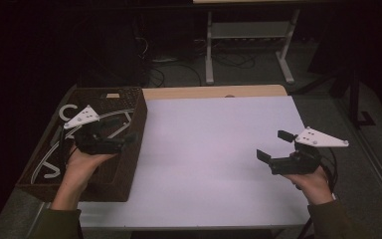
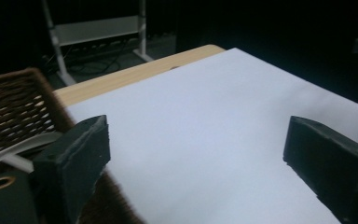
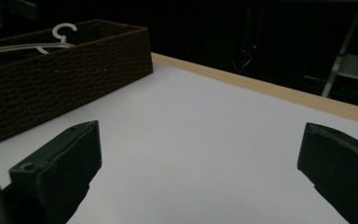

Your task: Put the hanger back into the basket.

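Observation:
A brown wicker basket [image 1: 129, 164] stands on the left part of the white table [image 1: 209, 149], with white clothes hangers [image 1: 67, 112] lying inside. A person's left hand holds my left gripper [image 1: 119, 135] over the basket's right side, pointing toward the table. In the left gripper view my left gripper [image 2: 205, 154] is open with nothing between its jaws, the basket [image 2: 9, 107] at its left. My right gripper [image 1: 274, 145] hovers over the table's right part, open and bare. In the right gripper view my right gripper [image 3: 200, 163] faces the basket [image 3: 65, 70] and a hanger hook [image 3: 60, 32].
A wooden strip [image 1: 214, 92] runs along the table's far edge. Beyond it, on the dark floor, stand a grey metal frame [image 1: 248, 30] and loose cables [image 1: 179, 64]. White table surface stretches between the basket and the right gripper.

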### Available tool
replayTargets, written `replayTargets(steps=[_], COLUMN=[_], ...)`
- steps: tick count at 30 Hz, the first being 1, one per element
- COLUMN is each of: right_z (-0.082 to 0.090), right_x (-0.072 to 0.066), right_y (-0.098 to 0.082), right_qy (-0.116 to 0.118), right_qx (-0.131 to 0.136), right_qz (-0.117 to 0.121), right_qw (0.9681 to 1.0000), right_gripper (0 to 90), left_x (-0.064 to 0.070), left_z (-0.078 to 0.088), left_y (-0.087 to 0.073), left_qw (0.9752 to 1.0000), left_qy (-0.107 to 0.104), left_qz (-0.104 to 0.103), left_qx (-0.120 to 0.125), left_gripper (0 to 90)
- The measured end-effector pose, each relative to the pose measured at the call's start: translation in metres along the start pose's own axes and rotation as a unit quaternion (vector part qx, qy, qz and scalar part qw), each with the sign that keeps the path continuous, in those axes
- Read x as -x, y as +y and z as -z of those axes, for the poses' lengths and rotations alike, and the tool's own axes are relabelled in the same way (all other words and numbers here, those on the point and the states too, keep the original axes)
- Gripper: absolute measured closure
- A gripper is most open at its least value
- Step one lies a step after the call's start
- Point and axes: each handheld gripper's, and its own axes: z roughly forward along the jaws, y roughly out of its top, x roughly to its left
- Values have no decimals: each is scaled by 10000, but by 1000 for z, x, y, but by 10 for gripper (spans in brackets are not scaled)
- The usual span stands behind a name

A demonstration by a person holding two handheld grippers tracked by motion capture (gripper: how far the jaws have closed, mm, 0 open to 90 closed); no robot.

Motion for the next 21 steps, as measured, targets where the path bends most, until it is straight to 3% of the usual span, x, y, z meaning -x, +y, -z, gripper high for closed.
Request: replayTargets(steps=[9,21], right_z=[0,-5], right_x=[-6,-12], right_y=[21,34], right_qy=[110,282], right_qx=[250,394], right_qz=[5,3], right_qw=[9996,9988], right_gripper=[0,0], left_x=[20,25], left_z=[-15,-14], left_y=[-8,-16], left_qw=[9990,9970], left_qy=[-365,-526], left_qz=[72,81], left_qx=[267,560], left_gripper=[17,17])
